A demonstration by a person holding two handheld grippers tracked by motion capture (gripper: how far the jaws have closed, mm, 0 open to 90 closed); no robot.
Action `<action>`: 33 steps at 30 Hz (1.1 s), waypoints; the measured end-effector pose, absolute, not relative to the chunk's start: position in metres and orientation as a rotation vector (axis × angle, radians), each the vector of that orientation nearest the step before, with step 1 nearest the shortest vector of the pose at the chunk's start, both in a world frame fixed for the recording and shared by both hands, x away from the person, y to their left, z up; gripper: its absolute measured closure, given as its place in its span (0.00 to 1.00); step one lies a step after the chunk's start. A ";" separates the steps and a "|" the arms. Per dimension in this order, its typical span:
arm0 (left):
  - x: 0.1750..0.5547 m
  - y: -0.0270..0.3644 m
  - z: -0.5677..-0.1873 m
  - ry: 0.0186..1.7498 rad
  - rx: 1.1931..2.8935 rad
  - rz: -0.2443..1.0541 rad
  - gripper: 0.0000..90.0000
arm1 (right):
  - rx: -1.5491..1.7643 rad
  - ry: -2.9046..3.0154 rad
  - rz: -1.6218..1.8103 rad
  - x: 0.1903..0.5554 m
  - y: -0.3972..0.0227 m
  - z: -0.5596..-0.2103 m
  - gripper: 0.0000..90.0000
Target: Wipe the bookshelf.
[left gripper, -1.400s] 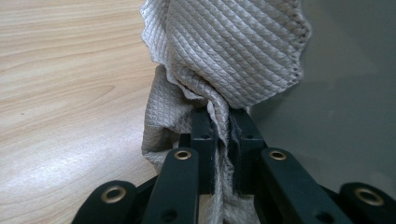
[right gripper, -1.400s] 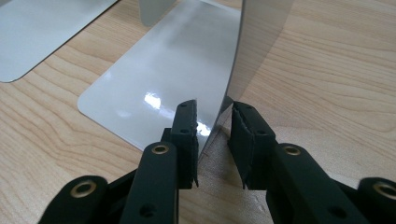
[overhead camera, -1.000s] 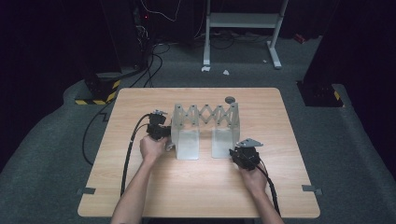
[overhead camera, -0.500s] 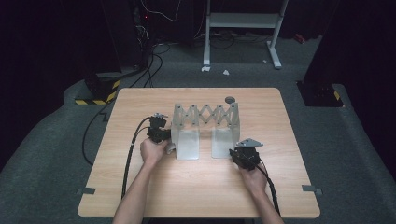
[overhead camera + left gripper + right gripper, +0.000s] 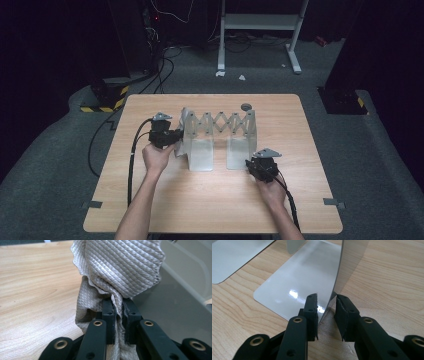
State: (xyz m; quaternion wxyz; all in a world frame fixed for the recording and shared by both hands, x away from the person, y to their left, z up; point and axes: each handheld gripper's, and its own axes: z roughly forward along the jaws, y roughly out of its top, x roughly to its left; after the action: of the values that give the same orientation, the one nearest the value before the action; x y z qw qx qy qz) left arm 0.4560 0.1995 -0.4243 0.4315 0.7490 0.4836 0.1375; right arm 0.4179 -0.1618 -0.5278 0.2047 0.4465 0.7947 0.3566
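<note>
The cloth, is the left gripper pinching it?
Touching. The left gripper view shows the left gripper with both jaws pressed tight on the grey cloth.

A: The tabletop [image 5: 210, 200] is lit evenly from above, while the surrounding room is left nearly black.

B: Glare is seen on the metal plate [image 5: 299, 287]; the near jaws are blurred in both gripper views.

A lab or test room is indicated: a wooden desk [image 5: 210, 200] is set on grey carpet [image 5: 380, 150], ringed by dark curtains [image 5: 50, 45], trailing cables [image 5: 165, 55], hazard-striped tape [image 5: 102, 106] and a metal stand [image 5: 260, 22].
</note>
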 end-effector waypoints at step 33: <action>0.404 0.191 -0.470 1.250 1.921 0.309 0.90 | 1.247 2.217 0.996 0.417 -0.162 -0.528 0.80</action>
State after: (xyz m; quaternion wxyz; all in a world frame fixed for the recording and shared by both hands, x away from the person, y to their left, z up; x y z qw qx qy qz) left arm 0.4038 0.1912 -0.4696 0.4027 0.7603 0.4948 0.1223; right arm 0.4174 -0.1616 -0.5278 0.2035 0.4468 0.7947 0.3570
